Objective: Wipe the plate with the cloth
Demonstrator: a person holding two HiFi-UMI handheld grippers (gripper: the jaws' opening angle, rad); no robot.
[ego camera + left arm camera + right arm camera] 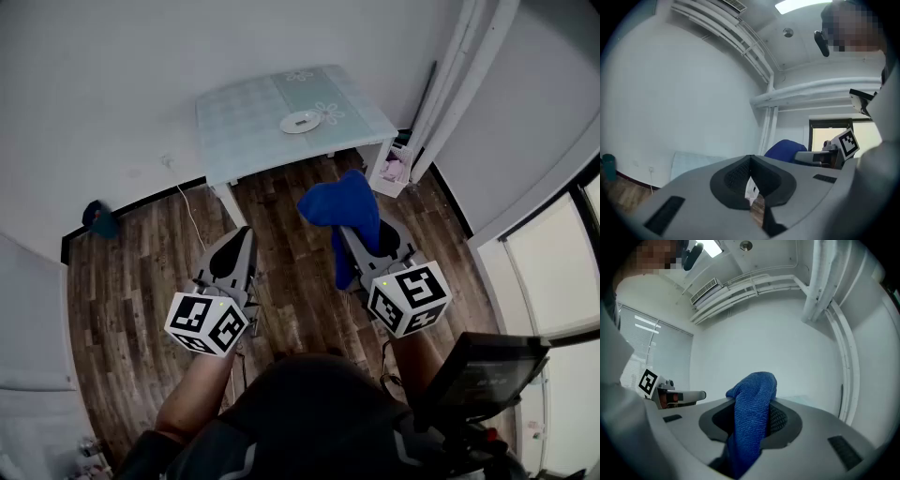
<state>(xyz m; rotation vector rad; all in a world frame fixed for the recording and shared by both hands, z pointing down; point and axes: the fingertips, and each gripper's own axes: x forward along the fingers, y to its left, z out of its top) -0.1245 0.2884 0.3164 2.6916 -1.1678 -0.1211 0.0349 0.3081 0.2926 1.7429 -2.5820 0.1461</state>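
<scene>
My right hand-held gripper (354, 232) is clenched on the blue cloth (345, 208); left hand-held gripper (244, 234) closed, empty; plate (300, 121) sits on the desk (239, 127), well ahead, slightly left of the cloth; I'd reach forward with the right.

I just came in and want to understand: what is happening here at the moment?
A person stands on the wooden floor with a gripper in each hand. The right gripper is shut on a blue cloth. The left gripper is shut and holds nothing. The white plate lies on the table ahead, apart from both grippers; wiping has not yet begun.
</scene>
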